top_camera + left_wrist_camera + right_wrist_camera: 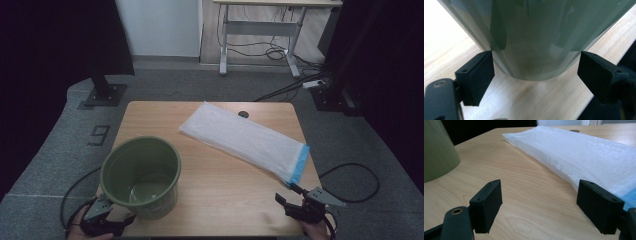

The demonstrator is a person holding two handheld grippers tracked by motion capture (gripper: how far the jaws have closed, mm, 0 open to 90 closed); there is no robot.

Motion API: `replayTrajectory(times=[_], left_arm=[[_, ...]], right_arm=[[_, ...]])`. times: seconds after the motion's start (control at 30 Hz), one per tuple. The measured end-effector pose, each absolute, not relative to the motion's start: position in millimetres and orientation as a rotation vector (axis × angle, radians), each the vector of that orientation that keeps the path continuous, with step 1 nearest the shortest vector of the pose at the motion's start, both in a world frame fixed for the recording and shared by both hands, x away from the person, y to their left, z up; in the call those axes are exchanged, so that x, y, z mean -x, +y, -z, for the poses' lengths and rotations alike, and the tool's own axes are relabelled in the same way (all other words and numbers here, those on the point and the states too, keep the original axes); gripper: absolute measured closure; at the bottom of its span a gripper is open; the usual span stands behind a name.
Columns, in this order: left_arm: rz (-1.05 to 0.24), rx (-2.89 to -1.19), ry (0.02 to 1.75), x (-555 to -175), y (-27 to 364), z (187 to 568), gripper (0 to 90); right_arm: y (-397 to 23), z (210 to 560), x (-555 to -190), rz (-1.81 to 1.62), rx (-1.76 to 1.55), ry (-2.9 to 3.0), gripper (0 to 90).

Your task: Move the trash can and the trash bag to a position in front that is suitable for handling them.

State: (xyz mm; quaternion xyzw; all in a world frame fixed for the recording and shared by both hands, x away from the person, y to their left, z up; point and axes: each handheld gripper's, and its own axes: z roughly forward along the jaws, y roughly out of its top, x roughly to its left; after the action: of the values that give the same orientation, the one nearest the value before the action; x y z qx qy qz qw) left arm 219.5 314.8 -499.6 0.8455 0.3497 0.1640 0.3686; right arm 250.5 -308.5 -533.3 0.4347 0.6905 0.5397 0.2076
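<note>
My left gripper (107,216) sits at the near left corner of the wooden worktop (225,175), its jaws spread wide on either side of the base of a green bucket (142,172). In the left gripper view the bucket's (534,37) lower wall rises right in front of me, between the two black jaws; the left jaw's tip looks to be at the wall, the right jaw stands clear of it, so I am not clamping it. The bucket stands upright on the worktop's near left part, mouth open upward.

My right gripper (289,196) hovers at the near right edge, jaws wide apart with nothing between them but bare wood. Just beyond it lies a long flat white plastic bag pack (242,140) with a blue end strip (300,165), set diagonally from the far middle toward the right edge. In the right gripper view the pack (584,152) stretches past my right jaw, and the bucket's (437,152) side shows at far left.
</note>
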Motion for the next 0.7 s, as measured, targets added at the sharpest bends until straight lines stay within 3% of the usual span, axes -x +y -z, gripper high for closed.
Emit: replayTrajectory(times=[0.7], left_arm=[[-0.382,-2.255,0.723,-266.9,237.2,497.7,14.9]], right_arm=[[-302.5,534.2,-241.4,-1.469,-1.131,2.003,19.9]])
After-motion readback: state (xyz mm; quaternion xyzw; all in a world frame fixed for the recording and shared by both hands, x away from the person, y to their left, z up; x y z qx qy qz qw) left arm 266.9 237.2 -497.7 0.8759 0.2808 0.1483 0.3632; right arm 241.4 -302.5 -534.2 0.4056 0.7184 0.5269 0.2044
